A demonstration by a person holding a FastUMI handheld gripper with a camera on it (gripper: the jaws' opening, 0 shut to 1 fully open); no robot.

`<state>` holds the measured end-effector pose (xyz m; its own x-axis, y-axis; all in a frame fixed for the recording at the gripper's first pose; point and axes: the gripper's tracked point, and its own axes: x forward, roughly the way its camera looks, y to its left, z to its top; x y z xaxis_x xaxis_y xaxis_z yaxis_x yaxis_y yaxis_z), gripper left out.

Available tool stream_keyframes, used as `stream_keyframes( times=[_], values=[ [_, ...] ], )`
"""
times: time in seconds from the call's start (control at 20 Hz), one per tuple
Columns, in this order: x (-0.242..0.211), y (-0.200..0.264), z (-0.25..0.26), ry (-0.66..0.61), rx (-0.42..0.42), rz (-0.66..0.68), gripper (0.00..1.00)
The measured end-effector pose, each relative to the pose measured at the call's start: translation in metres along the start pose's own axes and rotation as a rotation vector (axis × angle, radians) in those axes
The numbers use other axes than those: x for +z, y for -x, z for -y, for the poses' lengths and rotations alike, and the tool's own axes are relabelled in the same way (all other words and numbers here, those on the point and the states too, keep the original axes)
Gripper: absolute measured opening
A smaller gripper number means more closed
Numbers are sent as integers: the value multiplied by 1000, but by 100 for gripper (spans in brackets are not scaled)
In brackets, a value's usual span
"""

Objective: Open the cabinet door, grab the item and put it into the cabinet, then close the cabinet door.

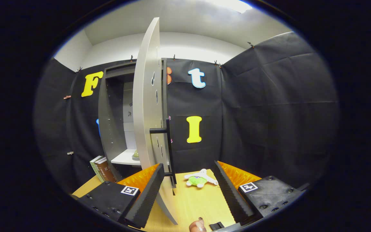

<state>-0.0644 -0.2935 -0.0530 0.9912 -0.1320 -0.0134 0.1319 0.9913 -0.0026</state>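
The grey cabinet (109, 129) stands on the wooden table, left of centre. Its light grey door (145, 106) is swung open towards me, edge-on, with a black bar handle (169, 146) on its right face. My gripper (188, 190) is open, and the lower edge of the door passes between its two black ribbed fingers (147, 196), close to the left one. A small green and white plush toy (198, 179) lies on the table just beyond the fingers, right of the door. Inside the cabinet a white shelf (124, 158) holds a small greenish object (136, 154).
Books (101, 169) lean against the cabinet's left side. A small brown object (197, 225) and a black piece (217, 225) lie on the table (201, 203) near me, between the fingers. Black cloth walls close in behind and to the right.
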Motion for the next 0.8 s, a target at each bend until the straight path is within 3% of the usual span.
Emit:
stream_keyframes(
  times=[0.4,0.8],
  values=[
    [2,-6,-19,-9,66,8,97],
    [-5,-6,-101,-17,55,14,97]
  ],
)
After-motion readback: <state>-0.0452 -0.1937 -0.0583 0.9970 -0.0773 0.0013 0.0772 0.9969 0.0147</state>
